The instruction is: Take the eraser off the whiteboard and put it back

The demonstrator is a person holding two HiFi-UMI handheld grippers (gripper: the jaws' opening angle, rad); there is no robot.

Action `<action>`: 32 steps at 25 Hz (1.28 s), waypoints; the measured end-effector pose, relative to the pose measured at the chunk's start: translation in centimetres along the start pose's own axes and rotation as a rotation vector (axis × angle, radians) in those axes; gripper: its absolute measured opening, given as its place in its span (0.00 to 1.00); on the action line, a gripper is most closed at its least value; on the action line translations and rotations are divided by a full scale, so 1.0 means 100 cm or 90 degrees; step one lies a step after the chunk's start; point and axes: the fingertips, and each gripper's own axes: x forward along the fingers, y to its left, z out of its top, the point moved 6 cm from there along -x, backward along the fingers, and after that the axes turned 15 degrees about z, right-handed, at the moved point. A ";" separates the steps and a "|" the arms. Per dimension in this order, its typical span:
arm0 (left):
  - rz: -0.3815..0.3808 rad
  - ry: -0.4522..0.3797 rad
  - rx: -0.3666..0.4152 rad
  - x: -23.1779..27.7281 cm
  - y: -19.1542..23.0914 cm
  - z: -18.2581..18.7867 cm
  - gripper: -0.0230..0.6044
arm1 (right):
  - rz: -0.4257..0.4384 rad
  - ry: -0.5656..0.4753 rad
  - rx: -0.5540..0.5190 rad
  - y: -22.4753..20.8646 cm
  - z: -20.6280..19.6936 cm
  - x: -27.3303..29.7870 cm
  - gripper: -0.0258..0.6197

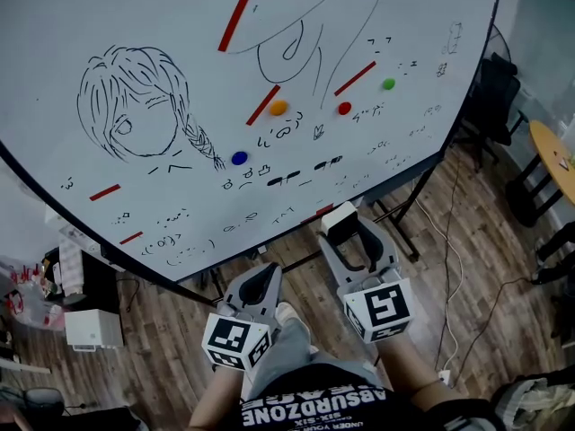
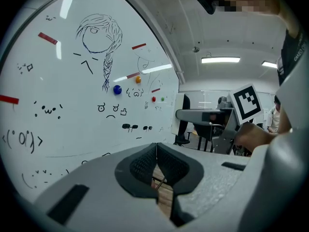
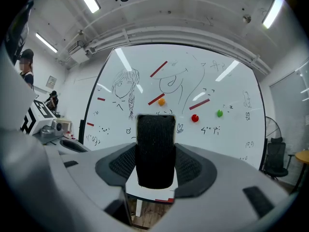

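1. Eraser [image 3: 155, 149] sits clamped in my right gripper [image 3: 155, 165], near the whiteboard [image 3: 231, 88], not touching.
2. My left gripper [image 2: 155, 159] is closed, empty.
3. I should press it flat before releasing.

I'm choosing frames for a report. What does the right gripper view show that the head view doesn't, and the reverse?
Only the right gripper view shows the eraser's black felt face, clamped between the jaws, and the ceiling lights. Only the head view shows the blue magnet and the eraser's white back. Both show the whiteboard, its braided-girl sketch, and the orange magnet, red magnet and green magnet.
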 end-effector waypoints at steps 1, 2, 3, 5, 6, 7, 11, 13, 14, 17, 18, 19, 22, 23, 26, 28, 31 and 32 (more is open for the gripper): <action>0.001 0.000 -0.001 0.000 0.001 0.000 0.05 | 0.001 -0.001 0.000 0.000 0.001 0.002 0.40; 0.002 0.001 -0.002 0.001 0.002 0.000 0.05 | 0.002 -0.001 0.000 -0.001 0.001 0.004 0.40; 0.003 0.001 -0.003 0.002 0.003 0.000 0.05 | 0.003 -0.002 -0.001 -0.002 0.002 0.006 0.40; 0.007 0.001 -0.005 0.004 0.005 0.000 0.05 | 0.006 -0.002 -0.002 -0.003 0.002 0.010 0.40; 0.008 0.001 -0.005 0.005 0.006 0.000 0.05 | 0.008 -0.002 -0.003 -0.003 0.002 0.012 0.40; 0.009 0.001 -0.006 0.006 0.007 0.001 0.05 | 0.009 -0.001 -0.004 -0.004 0.002 0.014 0.40; 0.014 0.001 -0.010 0.011 0.012 0.002 0.05 | 0.012 0.000 -0.005 -0.008 0.002 0.023 0.40; 0.016 0.002 -0.010 0.014 0.013 0.002 0.05 | 0.016 -0.002 -0.007 -0.011 0.003 0.028 0.40; 0.017 0.002 -0.009 0.015 0.014 0.002 0.05 | 0.017 -0.002 -0.007 -0.012 0.003 0.030 0.40; 0.020 0.004 -0.008 0.020 0.016 0.003 0.05 | 0.020 -0.003 -0.007 -0.015 0.003 0.037 0.40; 0.021 0.004 -0.008 0.021 0.017 0.003 0.05 | 0.021 -0.004 -0.008 -0.016 0.003 0.039 0.40; 0.022 0.005 -0.007 0.023 0.018 0.003 0.05 | 0.022 -0.004 -0.008 -0.017 0.003 0.041 0.40; 0.024 0.006 -0.007 0.027 0.020 0.004 0.05 | 0.024 -0.005 -0.007 -0.021 0.003 0.047 0.40; 0.025 0.006 -0.007 0.029 0.020 0.005 0.05 | 0.025 -0.006 -0.007 -0.023 0.004 0.049 0.40; 0.027 0.006 -0.005 0.034 0.022 0.006 0.05 | 0.026 -0.008 -0.007 -0.027 0.004 0.055 0.40; 0.028 0.007 -0.004 0.037 0.023 0.007 0.05 | 0.027 -0.007 -0.008 -0.030 0.003 0.059 0.40; 0.029 0.008 -0.004 0.042 0.024 0.008 0.05 | 0.030 -0.005 -0.008 -0.034 0.003 0.065 0.40; 0.029 0.009 -0.004 0.043 0.024 0.009 0.05 | 0.031 -0.005 -0.009 -0.035 0.003 0.067 0.40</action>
